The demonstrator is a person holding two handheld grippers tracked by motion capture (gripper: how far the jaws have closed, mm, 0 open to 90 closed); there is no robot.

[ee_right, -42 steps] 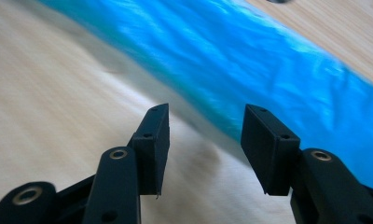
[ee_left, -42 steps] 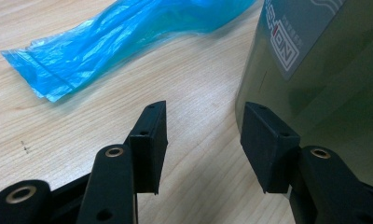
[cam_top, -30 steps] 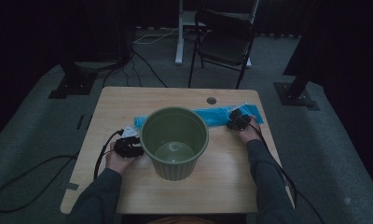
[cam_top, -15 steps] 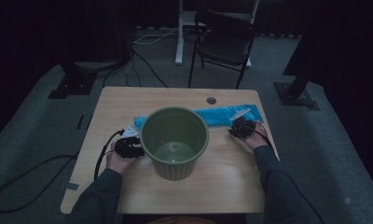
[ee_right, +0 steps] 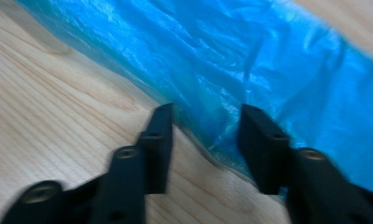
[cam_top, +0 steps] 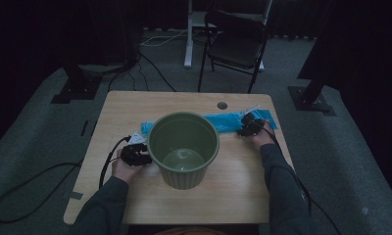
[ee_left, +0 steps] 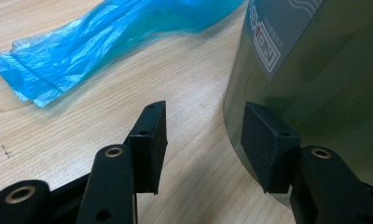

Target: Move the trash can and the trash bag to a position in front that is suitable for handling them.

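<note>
Right gripper (ee_right: 205, 140) fingers just opened over the blue bin liner (ee_right: 250, 70) edge, left gripper (ee_left: 205, 140) wide beside the green bin (cam_top: 183, 147); next I pinch the liner.

Dark grey sleeves (cam_top: 277, 176); black jaws with brass-ringed screw holes, black cables (cam_top: 107, 159) trailing.

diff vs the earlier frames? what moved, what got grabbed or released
The right gripper has just been opening its jaws; they now stand apart at the near edge of the blue plastic bag, the film between them but not pinched. It shifted slightly over the bag's right end. Unchanged: the left gripper open beside the green bucket, one jaw against its wall; bucket and bag lie as before on the table.
</note>
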